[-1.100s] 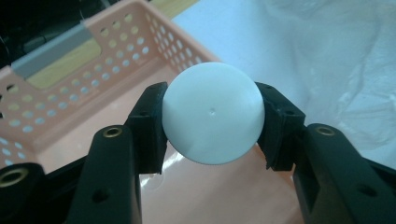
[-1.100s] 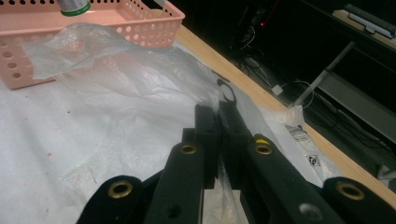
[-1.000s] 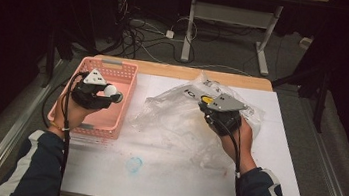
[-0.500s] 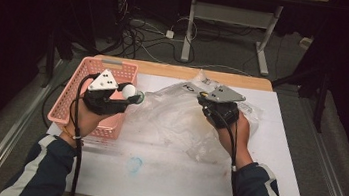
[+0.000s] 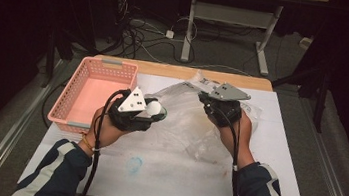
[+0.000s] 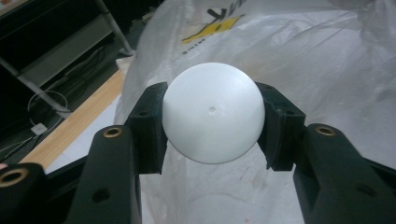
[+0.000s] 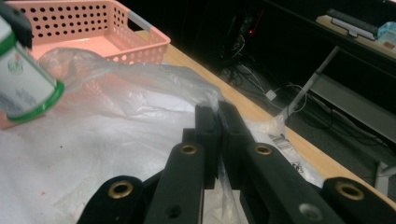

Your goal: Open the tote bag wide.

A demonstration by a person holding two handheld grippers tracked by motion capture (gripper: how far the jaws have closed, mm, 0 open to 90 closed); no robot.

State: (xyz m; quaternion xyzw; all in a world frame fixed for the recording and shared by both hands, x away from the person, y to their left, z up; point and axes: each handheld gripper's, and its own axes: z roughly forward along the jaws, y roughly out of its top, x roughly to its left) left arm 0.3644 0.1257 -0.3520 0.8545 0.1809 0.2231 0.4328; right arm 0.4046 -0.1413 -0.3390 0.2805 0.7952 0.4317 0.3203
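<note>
A: Desk (image 5: 272, 190) first: white sheet over a wooden top, wood strip showing along the far edge. Blue smudge on the sheet near the near edge, left of centre.

B: Bag?

A: Clear plastic bag (image 5: 184, 124), crumpled, lying mid-desk and running toward the far right. Yellow and black print on it at the far end, seen from the left gripper view. Biggest loose item on the desk.

B: Basket?

A: Pink perforated basket (image 5: 93, 93) at the far left of the desk, just left of the bag. Nothing in it that I can see from the high view.

B: Right side?

A: Right gripper (image 7: 217, 122) sits over the far right part of the bag. Jaws pressed together with a fold of the bag film pinched between them. Grey plate on top, cable trailing back along the forearm.

B: Left?

A: Left gripper (image 6: 212, 122) is held above the desk between basket and bag, pointing right toward the bag. Jaws clamped on either side of a white bottle (image 6: 213, 112), gripping it at the rounded white cap.

B: Bottle details?

A: From the right gripper view the bottle body is white with a green band and a printed label, too small to read. It hangs off the desk, just left of the bag's near-left edge.
</note>
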